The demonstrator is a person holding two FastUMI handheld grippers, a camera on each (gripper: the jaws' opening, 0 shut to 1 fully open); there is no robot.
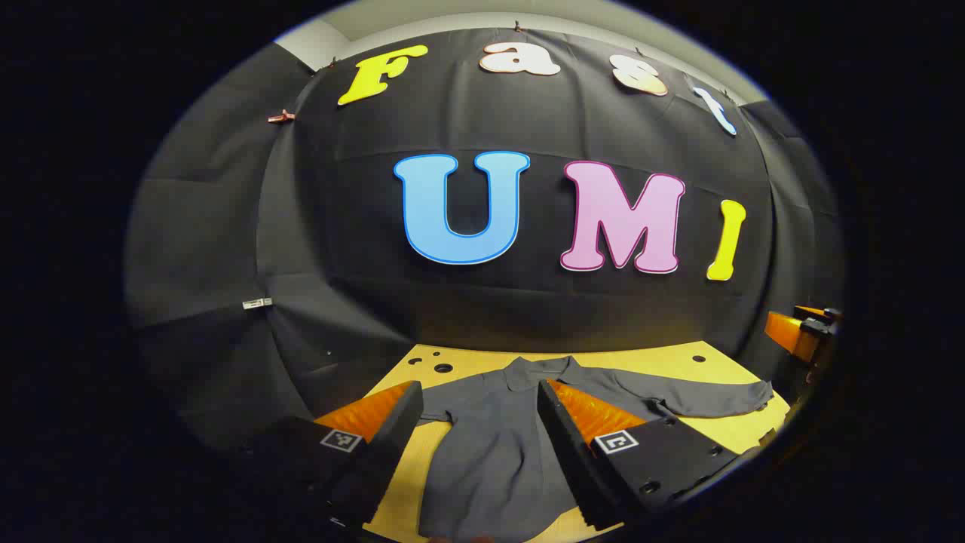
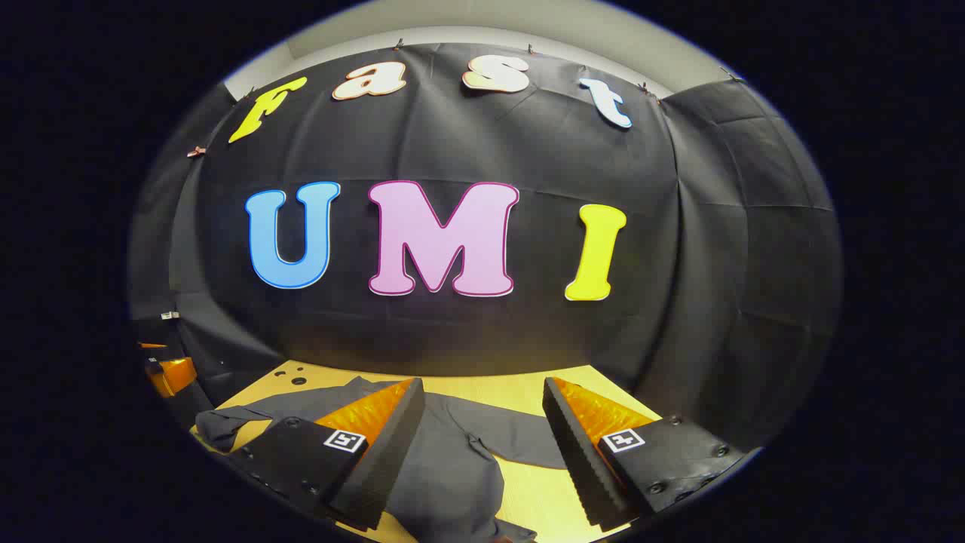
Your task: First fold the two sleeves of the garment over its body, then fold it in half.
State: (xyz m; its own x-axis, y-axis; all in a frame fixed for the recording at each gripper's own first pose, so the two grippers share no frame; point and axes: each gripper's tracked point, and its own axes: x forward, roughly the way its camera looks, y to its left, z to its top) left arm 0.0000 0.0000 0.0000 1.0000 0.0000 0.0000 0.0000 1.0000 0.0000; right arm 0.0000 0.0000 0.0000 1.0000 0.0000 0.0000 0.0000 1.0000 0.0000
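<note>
A dark grey collared garment [image 1: 490, 452] lies flat on the yellow wooden table [image 1: 663, 360], collar toward the wall. One sleeve [image 1: 709, 397] stretches out to the right in the left gripper view; the other bunches by the left finger. My left gripper [image 1: 479, 388] hovers open over the garment's body, holding nothing. In the right gripper view the garment [image 2: 445, 467] lies under my open right gripper [image 2: 482, 385], with one sleeve [image 2: 520, 441] between the fingers and the other sleeve [image 2: 226, 421] at the far left.
Black cloth walls close in the table at the back and sides. Small round holes [image 1: 442, 368] dot the table's far edge. The right gripper [image 1: 799, 332] shows at the right rim of the left gripper view, the left gripper [image 2: 170, 373] at the left rim of the right gripper view.
</note>
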